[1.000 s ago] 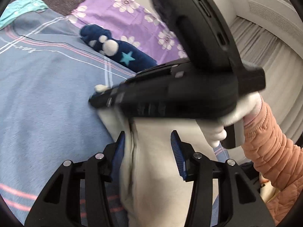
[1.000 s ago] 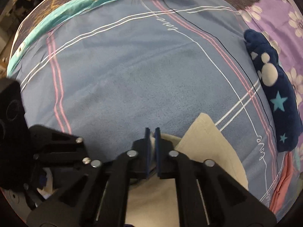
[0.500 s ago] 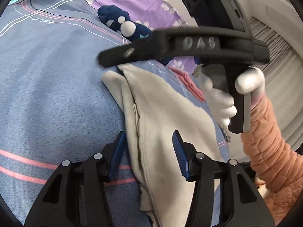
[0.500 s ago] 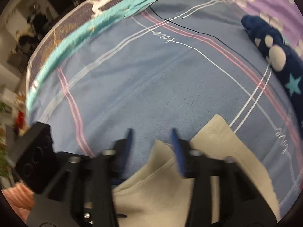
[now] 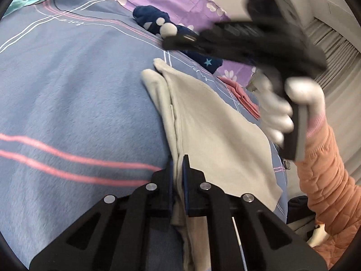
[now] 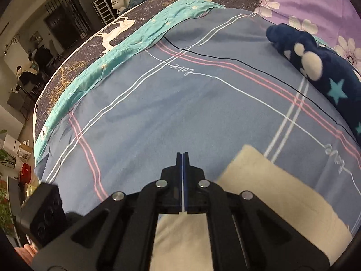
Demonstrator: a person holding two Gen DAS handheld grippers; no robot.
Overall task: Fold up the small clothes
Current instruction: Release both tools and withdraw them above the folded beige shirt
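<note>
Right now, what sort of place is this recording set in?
Most likely a bedroom at home: the work surface is a bed with a blue plaid sheet, a purple floral pillow or cover sits at its far edge, and furniture and shelves stand in the room behind.

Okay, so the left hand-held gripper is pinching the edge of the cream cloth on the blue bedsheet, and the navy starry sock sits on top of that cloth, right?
Not quite. The navy sock lies apart from the cream cloth, further back on the bedsheet, as the left wrist view shows. The left hand-held gripper does pinch the cloth's edge.
</note>
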